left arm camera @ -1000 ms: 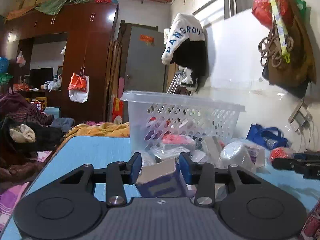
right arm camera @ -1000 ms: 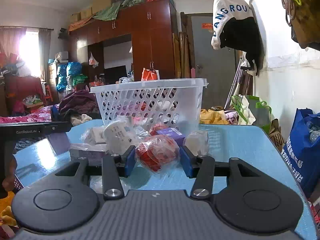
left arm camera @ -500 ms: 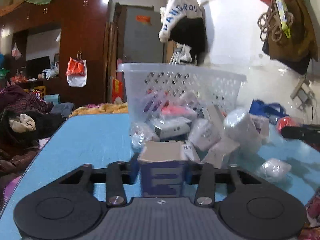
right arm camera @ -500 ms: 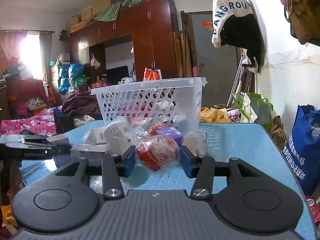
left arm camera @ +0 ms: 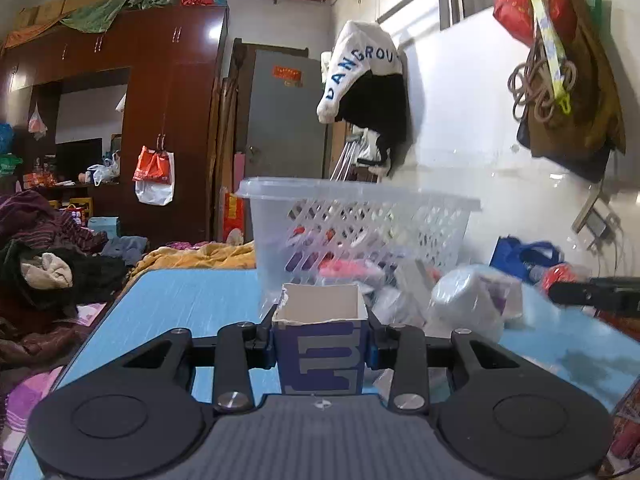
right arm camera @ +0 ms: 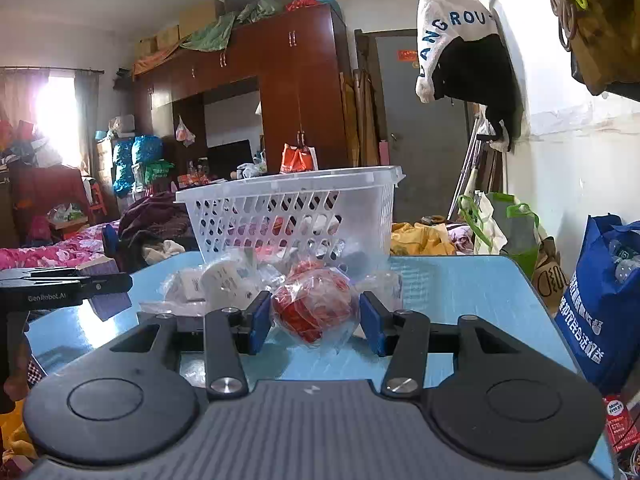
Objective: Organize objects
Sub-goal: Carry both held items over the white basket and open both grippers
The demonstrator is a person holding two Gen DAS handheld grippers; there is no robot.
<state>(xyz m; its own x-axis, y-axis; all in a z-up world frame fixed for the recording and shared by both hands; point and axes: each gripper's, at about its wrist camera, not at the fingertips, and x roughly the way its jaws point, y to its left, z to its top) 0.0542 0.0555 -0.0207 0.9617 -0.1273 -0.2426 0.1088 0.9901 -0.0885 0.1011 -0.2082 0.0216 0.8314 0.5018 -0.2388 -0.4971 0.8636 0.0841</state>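
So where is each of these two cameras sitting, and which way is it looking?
Left wrist: rides on the left tool, looking forward along its fingers, closed on a purple box, toward the white basket.
Right wrist: rides on the right tool, fingers either side of a red wrapped bundle without pressing it, facing the same basket.
Shared: basket, blue table, wardrobe; the right view also catches the left tool.

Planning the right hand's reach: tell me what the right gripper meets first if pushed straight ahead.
The right gripper would first meet the red bagged bundle already between its open jaws; behind that, probably the white basket.
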